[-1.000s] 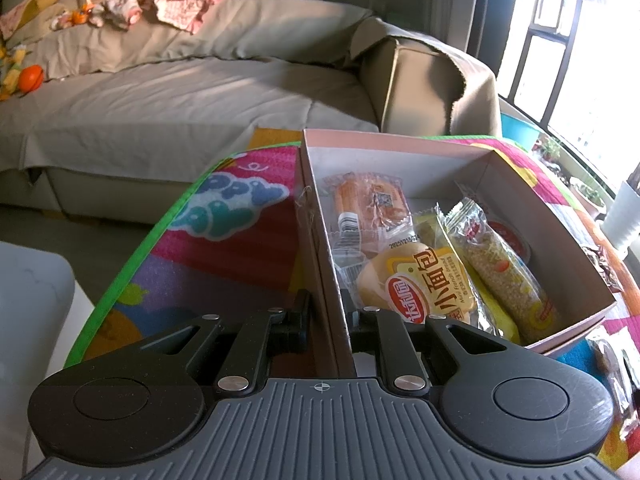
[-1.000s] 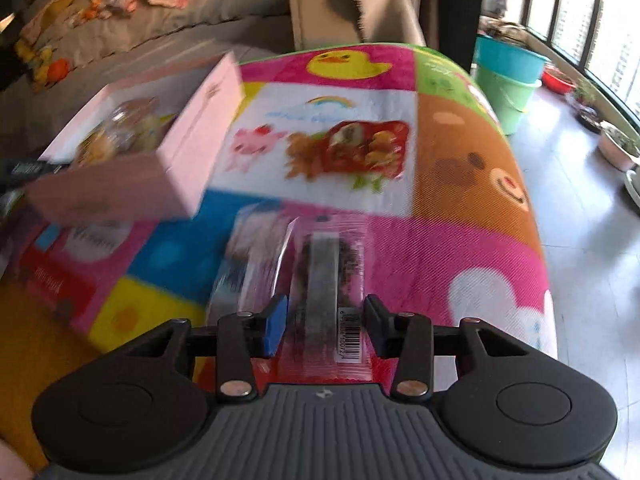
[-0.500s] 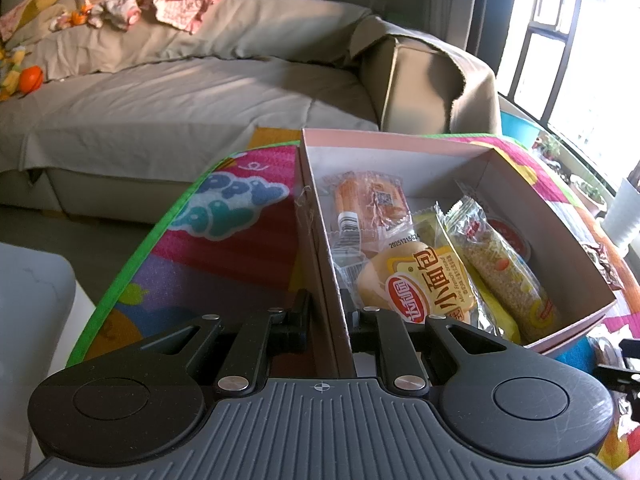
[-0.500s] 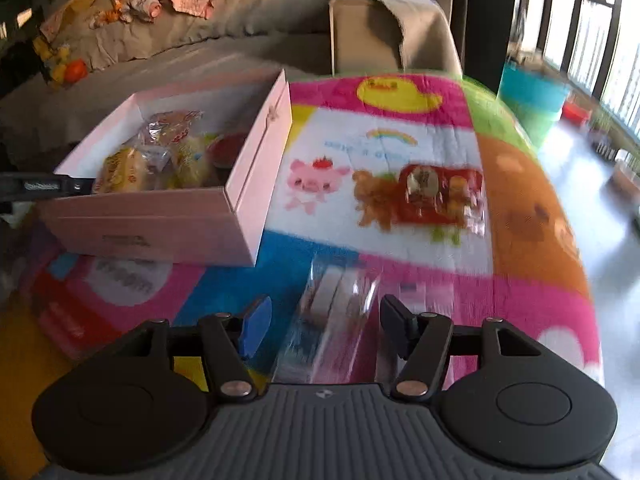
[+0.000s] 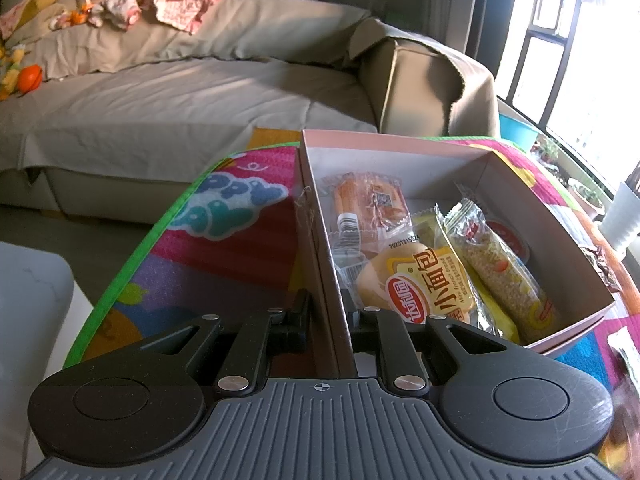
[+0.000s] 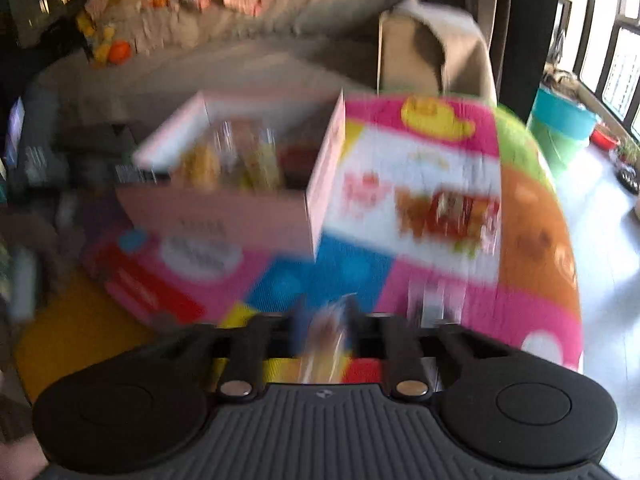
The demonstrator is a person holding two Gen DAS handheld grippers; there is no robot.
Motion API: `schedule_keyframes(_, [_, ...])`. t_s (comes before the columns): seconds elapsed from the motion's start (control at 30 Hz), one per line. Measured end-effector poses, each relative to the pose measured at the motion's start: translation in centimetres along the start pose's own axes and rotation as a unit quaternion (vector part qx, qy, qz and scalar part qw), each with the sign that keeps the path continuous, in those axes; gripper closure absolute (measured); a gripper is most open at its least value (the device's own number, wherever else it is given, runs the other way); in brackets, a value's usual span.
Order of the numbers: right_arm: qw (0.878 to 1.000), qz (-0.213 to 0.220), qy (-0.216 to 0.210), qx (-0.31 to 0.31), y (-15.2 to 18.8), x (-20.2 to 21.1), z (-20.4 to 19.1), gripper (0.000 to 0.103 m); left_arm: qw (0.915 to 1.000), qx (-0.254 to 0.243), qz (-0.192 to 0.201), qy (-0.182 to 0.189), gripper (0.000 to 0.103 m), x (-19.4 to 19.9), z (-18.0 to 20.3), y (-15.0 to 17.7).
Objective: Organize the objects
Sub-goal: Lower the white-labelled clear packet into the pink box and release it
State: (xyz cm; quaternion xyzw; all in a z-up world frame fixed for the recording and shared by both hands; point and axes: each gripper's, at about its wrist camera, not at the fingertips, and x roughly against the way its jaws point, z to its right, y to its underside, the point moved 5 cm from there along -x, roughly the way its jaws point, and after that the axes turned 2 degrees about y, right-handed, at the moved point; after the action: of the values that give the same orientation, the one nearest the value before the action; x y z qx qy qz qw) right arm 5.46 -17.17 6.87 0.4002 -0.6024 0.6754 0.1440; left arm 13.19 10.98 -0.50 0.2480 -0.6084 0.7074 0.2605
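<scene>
Left wrist view: left gripper (image 5: 324,312) clamps the near wall of the box (image 5: 316,216), centre frame, with snacks (image 5: 424,280) inside, on a mat (image 5: 224,240).
Right wrist view, blurred: right gripper (image 6: 323,326) pinches a packet (image 6: 326,340), bottom centre; box (image 6: 224,212) upper left.

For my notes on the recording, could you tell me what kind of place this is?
Most likely a home living room. A covered sofa with scattered clothes and toys stands behind a colourful cartoon play mat, and tall windows let in daylight at the right.
</scene>
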Motion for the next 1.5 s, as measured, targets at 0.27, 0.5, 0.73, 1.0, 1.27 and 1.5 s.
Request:
schedule_keyframes(0.27, [0.997, 0.063, 0.028, 0.025, -4.7, 2.4, 0.1, 0.090, 1.0000, 0.002, -0.001, 0.004, 0.086, 0.1, 0.0, 0.0])
schedule_keyframes(0.5, [0.999, -0.042, 0.019, 0.012, 1.8, -1.0, 0.2, 0.048, 1.0000, 0.002, 0.001, 0.001, 0.086, 0.0, 0.1, 0.0])
schedule_keyframes(0.73, [0.994, -0.111, 0.009, -0.001, 6.4, -4.1, -0.6, 0.048, 1.0000, 0.001, 0.001, 0.000, 0.086, 0.0, 0.0, 0.1])
schedule_keyframes(1.0, [0.996, -0.086, -0.007, 0.038, 4.3, -3.1, -2.4, 0.067, 1.0000, 0.001, 0.001, 0.000, 0.086, -0.1, 0.0, 0.0])
schedule_keyframes(1.27, [0.999, 0.020, -0.044, 0.025, -4.7, -0.3, -3.1, 0.067, 1.0000, 0.001, 0.002, 0.001, 0.086, 0.0, 0.0, 0.1])
schedule_keyframes(1.5, [0.992, 0.103, -0.075, -0.008, -12.9, -2.1, -4.6, 0.067, 1.0000, 0.001, 0.002, 0.001, 0.086, 0.0, 0.0, 0.1])
